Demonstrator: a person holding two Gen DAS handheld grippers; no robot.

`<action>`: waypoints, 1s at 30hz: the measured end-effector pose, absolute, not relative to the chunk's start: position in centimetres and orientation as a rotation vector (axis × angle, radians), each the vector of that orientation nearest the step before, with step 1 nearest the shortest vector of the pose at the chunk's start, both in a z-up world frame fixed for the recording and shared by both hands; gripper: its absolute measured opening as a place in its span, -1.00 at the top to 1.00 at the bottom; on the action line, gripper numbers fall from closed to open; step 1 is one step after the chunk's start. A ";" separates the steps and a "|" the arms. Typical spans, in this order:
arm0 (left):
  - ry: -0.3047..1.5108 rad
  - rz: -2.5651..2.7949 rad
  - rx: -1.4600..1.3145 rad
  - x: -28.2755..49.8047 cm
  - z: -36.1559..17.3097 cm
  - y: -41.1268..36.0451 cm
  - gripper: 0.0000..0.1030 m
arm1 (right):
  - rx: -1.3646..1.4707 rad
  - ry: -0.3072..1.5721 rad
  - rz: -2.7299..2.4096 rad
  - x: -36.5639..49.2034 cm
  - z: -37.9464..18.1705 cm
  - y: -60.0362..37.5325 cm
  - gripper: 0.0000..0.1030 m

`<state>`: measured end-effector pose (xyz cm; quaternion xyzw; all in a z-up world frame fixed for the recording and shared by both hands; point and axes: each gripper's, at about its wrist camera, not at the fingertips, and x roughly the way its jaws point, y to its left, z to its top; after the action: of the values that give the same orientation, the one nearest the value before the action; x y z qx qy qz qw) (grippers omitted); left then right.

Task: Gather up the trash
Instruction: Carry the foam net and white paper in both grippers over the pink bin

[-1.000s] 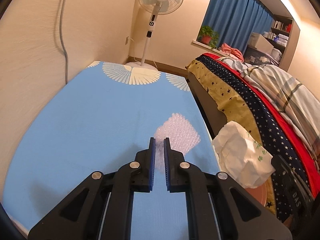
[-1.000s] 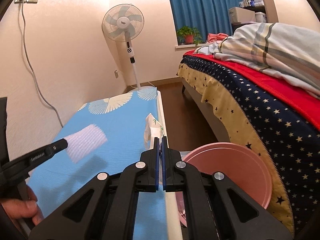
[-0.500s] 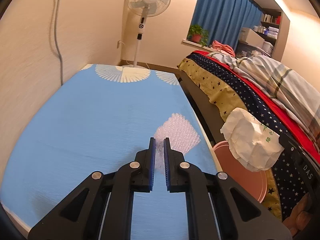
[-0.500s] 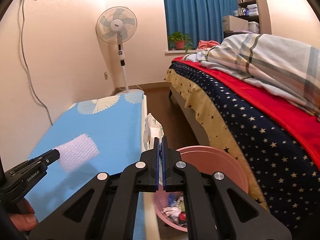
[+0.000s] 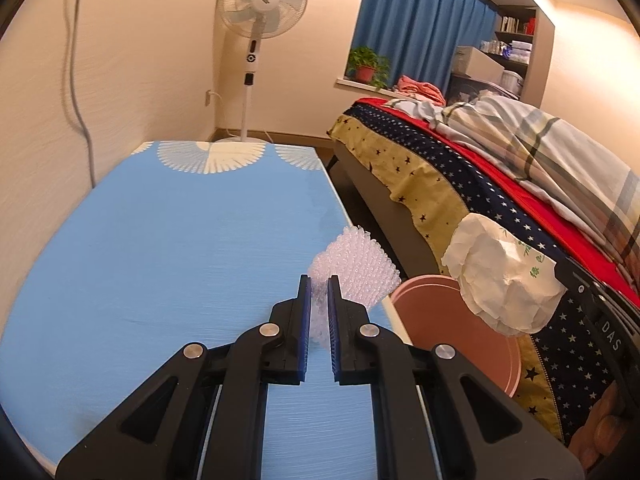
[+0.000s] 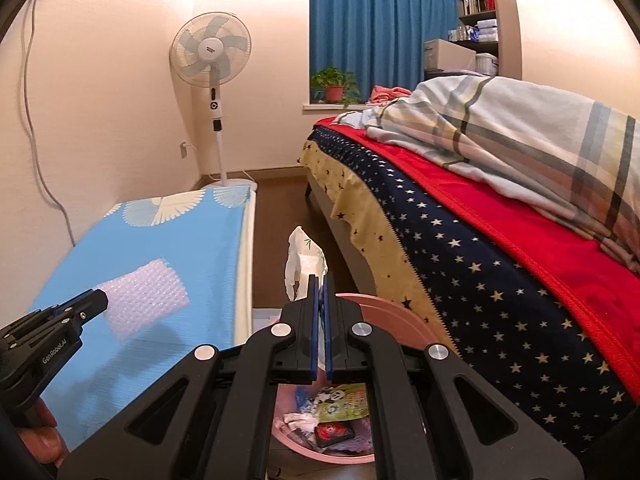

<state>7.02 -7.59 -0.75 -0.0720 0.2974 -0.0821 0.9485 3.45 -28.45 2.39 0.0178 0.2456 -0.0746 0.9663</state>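
Between a low table with a light-blue top printed with white fans [image 5: 168,240] and a bed draped in a star-patterned navy, yellow and red cover [image 6: 500,280], a round pink plastic bin [image 6: 384,320] stands on the dark floor, with wrappers and crumpled scraps lying in its bottom. The left gripper [image 5: 319,300] has its blue-padded jaws pinched on a sheet of clear bubble wrap [image 5: 360,268], which fans out beyond the fingertips over the table's right edge, just beside the bin's rim; in the right wrist view the same sheet hangs clear above the tabletop and casts a shadow on it. The right gripper [image 6: 319,300] has its jaws pressed together on a crumpled white paper wrapper with small green print [image 6: 302,260], which stands up from the fingertips over the near edge of the bin. In the left wrist view that wrapper shows as a rounded white wad held above the bin's far side, in front of the bed cover. A white pedestal fan [image 5: 262,4] stands against the wall past the table, and blue curtains [image 6: 372,32] hang behind a potted plant [image 6: 334,86] on the sill.
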 end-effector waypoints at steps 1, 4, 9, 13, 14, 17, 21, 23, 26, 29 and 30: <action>0.606 -0.174 -0.145 7.0 -0.8 -7.9 0.84 | 0.034 0.497 -0.155 3.4 2.4 -28.6 0.96; 0.609 -0.193 -0.137 7.1 -1.0 -8.9 0.84 | 0.029 0.499 -0.174 3.4 2.3 -29.0 0.96; 0.617 -0.229 -0.129 7.4 -1.4 -10.6 0.84 | 0.036 0.508 -0.214 3.5 2.1 -30.1 0.96; 0.629 -0.264 -0.124 7.8 -2.0 -12.3 0.84 | 0.041 0.518 -0.244 3.7 1.7 -31.0 0.96; 0.633 -0.274 -0.122 7.8 -2.1 -12.8 0.84 | 0.045 0.521 -0.254 3.8 1.5 -31.3 0.96; 0.648 -0.312 -0.114 8.1 -2.8 -14.4 0.84 | 0.052 0.532 -0.277 4.0 1.1 -31.9 0.96; 0.671 -0.348 -0.104 8.5 -3.8 -16.2 0.84 | 0.058 0.553 -0.304 4.5 0.3 -32.5 0.96; 0.692 -0.362 -0.091 8.9 -4.5 -17.2 0.84 | 0.055 0.562 -0.311 4.7 -0.1 -32.6 0.96; 0.722 -0.373 -0.074 9.4 -5.4 -18.3 0.84 | 0.054 0.579 -0.323 5.1 -0.7 -32.9 0.96; 0.752 -0.387 -0.054 9.7 -6.3 -19.4 0.84 | 0.060 0.601 -0.335 5.5 -1.5 -33.3 0.96; 0.760 -0.393 -0.048 9.8 -6.6 -19.7 0.84 | 0.063 0.609 -0.336 5.6 -1.8 -33.4 0.96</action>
<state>9.84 -19.73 -6.61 -0.0232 0.3684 -0.1904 0.9097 5.62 -33.36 -1.77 0.0308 0.2982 -0.1645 0.9397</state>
